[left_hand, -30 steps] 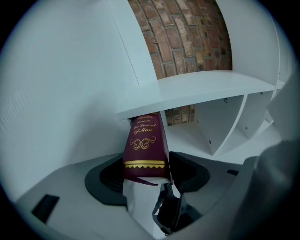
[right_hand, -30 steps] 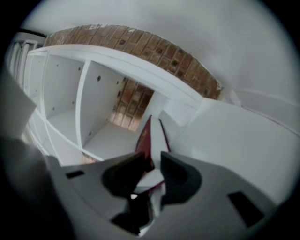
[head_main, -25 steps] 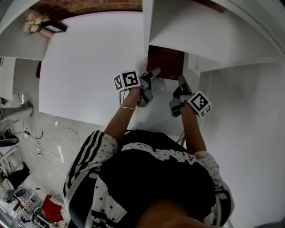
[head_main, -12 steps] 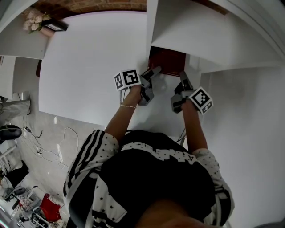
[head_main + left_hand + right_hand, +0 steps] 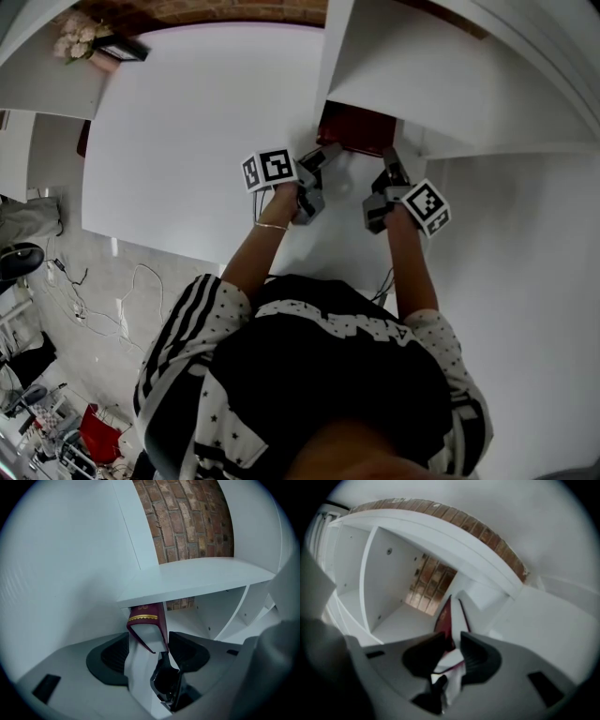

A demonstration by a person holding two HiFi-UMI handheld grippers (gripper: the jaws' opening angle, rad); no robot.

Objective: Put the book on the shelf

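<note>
A person in a black top with white stripes and dots (image 5: 319, 375) reaches both arms forward. The left gripper (image 5: 321, 161) (image 5: 147, 656) has its jaws pinching the near left corner of a dark red hardcover book (image 5: 354, 129) (image 5: 145, 620), whose white pages fill the gap between the pads. The right gripper (image 5: 389, 173) (image 5: 452, 646) is clamped on the book's (image 5: 444, 618) near right edge, jaws part-way closed against the covers. The book's far end sits under a board of the white shelf unit (image 5: 422, 75), inside a compartment, its near edge jutting toward the person. A red brick wall (image 5: 187, 522) stands behind the shelf
</note>
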